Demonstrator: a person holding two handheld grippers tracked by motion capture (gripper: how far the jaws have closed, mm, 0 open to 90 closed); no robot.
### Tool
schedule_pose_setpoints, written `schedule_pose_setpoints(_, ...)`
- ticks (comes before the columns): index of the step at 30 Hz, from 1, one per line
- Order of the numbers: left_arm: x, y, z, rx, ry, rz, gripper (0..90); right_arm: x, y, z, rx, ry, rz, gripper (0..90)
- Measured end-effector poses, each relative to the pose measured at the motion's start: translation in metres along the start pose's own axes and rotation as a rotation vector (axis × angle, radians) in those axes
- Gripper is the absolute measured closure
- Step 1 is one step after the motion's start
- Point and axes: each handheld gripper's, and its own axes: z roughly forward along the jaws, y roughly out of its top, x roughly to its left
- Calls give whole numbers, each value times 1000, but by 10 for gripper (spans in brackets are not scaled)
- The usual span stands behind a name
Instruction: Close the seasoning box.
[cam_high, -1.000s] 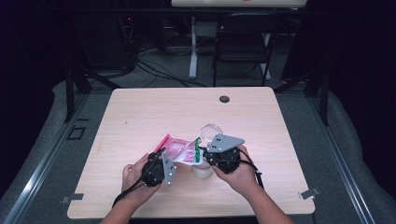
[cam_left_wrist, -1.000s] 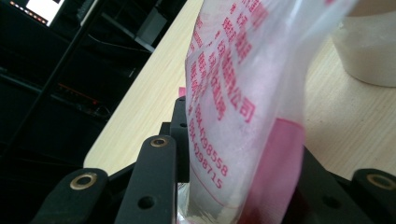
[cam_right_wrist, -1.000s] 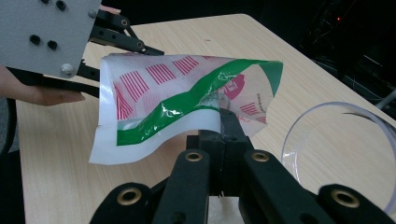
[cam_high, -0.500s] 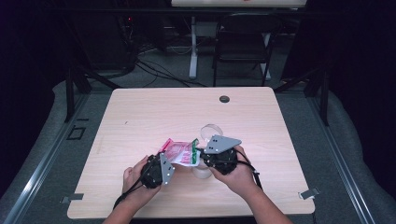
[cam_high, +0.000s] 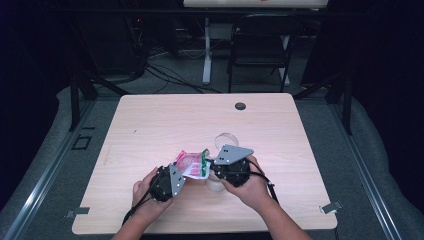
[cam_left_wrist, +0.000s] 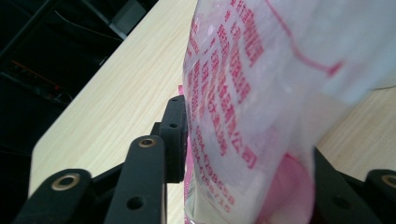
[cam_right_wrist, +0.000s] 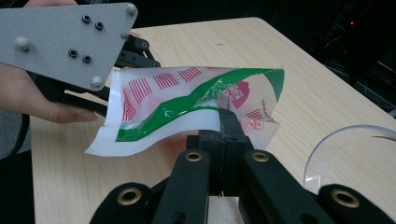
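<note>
A thin plastic bag with pink and green print hangs between my two grippers near the table's front edge. My right gripper is shut on the bag's green-striped edge; in the high view it sits at the bag's right side. My left gripper has the bag between its jaws, lying against both pads. Its jaws have just been opening. In the high view it is at the bag's left side. The left gripper's grey plate hides that end of the bag.
A clear round plastic container stands just behind the right gripper, and its rim curves close by in the right gripper view. The wooden table has a black grommet at its far edge. A chair stands beyond.
Both hands stay almost in place. The bag sits slightly lower and more bunched between the two grippers.
</note>
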Motion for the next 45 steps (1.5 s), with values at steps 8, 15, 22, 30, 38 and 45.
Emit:
schedule_pose_setpoints(8,4,-5,6,3,-50,-79,647,0,-2,6,0,11,8,900)
schedule_pose_setpoints(15,5,-9,10,8,-102,-139,651,0,-2,10,8,11,8,900)
schedule_pose_setpoints(22,7,-12,15,20,-144,-176,649,-1,-7,15,20,10,17,900)
schedule_pose_setpoints(30,6,-14,18,22,-167,-204,735,1,-8,18,24,12,13,900)
schedule_pose_setpoints(38,8,-17,21,19,-178,-245,789,3,-7,21,31,15,19,900)
schedule_pose_setpoints(45,12,-21,22,14,-195,-287,810,5,-6,21,31,8,14,839)
